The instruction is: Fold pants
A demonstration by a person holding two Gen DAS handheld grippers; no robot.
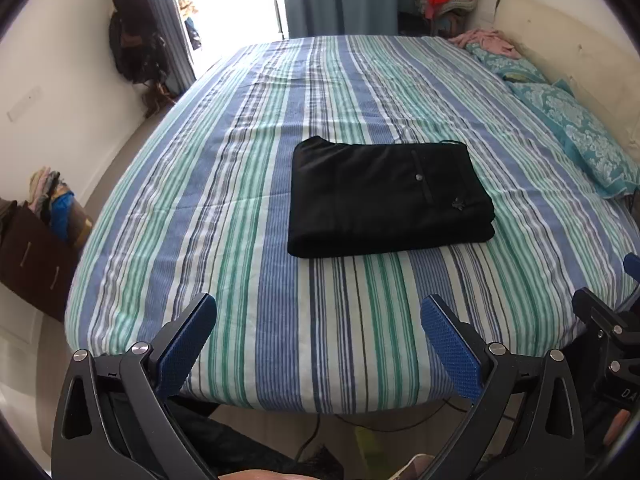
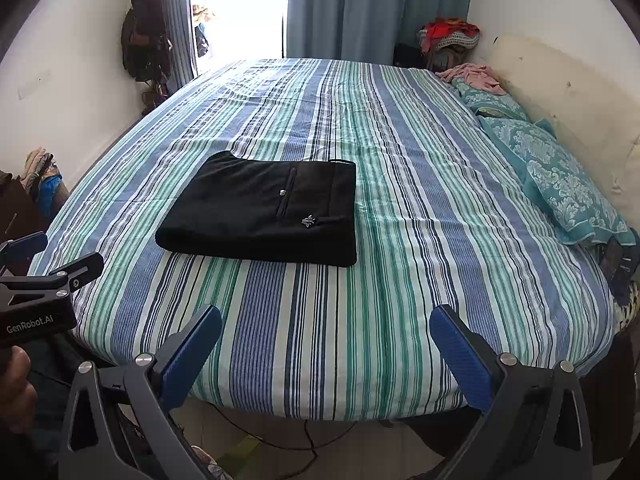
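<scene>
Pants folded, both grippers backed off

The black pants [image 1: 390, 196] lie as a neat rectangle mid-bed [image 1: 280, 320]; left gripper [image 1: 318, 344] and right gripper [image 2: 326, 354] hover off the near edge, spread wide and empty, seemingly finished

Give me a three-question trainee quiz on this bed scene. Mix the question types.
1. True or false: the black pants lie folded into a compact rectangle on the striped bedsheet.
2. The left gripper is: A) open and empty, B) shut on the pants, C) shut on the sheet.
3. Fill in: the patterned teal pillow lies against the cream ____.

Key: 1 true; 2 A; 3 headboard.
</scene>
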